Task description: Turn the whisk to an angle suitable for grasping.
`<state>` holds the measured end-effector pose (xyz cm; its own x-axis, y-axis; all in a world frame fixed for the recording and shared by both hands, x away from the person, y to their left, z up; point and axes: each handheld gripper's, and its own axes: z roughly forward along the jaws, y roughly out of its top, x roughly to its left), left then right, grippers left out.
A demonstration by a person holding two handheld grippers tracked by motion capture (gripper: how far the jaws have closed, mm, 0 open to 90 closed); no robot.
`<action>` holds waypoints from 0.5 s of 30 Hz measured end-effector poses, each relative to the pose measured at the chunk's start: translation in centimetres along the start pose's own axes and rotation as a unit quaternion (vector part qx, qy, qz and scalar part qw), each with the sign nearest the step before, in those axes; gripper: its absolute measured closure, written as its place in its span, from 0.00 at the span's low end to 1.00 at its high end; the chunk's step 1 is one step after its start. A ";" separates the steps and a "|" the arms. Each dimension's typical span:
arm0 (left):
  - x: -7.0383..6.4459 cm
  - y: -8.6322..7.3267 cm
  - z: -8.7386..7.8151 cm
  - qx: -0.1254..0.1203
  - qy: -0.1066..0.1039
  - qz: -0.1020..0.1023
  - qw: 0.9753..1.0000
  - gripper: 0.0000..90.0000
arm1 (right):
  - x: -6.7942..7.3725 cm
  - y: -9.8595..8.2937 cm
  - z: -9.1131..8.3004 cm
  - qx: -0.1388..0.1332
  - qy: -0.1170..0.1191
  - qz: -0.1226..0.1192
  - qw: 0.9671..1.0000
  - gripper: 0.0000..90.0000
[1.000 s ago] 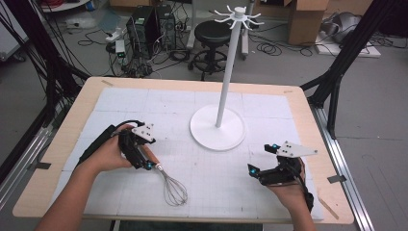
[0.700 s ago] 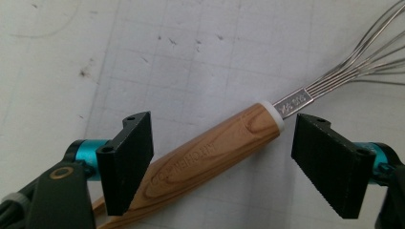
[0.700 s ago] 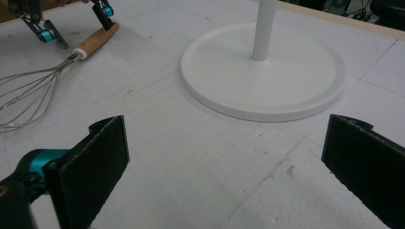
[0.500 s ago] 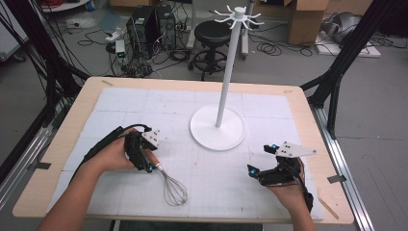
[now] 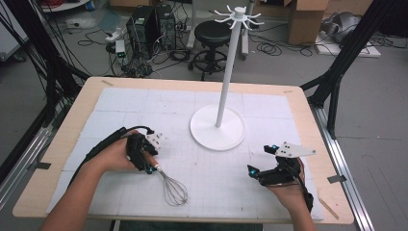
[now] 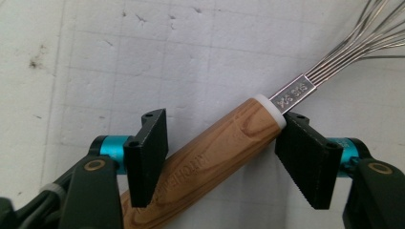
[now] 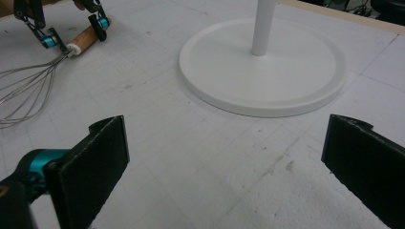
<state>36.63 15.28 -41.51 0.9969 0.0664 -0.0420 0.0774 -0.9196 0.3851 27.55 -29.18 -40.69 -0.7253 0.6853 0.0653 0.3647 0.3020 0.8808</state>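
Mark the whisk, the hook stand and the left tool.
whisk point(image 6: 224, 143), left gripper view, wooden handle.
hook stand point(image 5: 230, 67), high view, white pole.
left tool point(image 6: 222, 148), left gripper view, gap between its fingertips.

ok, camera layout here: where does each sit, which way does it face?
High view: above the person's side, looking forward and down; both forearms enter from below.
Left gripper view: on the left hand-held gripper, looking down at the whisk between its jaws.
Right gripper view: on the right hand-held gripper, facing the white stand.
All three share the whisk.
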 end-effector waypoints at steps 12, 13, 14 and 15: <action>-0.7 0.0 -0.3 0.003 -0.023 0.021 1.000 0.56 | 0.0 0.0 0.0 0.000 -0.003 0.000 1.000 0.01; -0.8 0.0 -0.3 0.003 -0.025 0.026 0.999 0.56 | 0.0 0.0 0.0 0.000 -0.003 0.000 1.000 0.01; -0.8 0.0 -0.3 0.003 -0.026 0.027 0.999 0.57 | 0.0 0.0 0.0 0.000 -0.003 -0.001 1.000 0.01; -0.9 0.0 -0.3 0.004 -0.031 0.031 0.999 0.59 | 0.0 0.0 0.0 0.001 -0.003 0.000 1.000 0.01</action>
<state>35.78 15.37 -41.17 0.9971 -0.0138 -0.0749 0.0158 -0.9242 0.3815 27.55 -29.21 -40.69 -0.7213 0.6898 0.0628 0.3659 0.3024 0.8802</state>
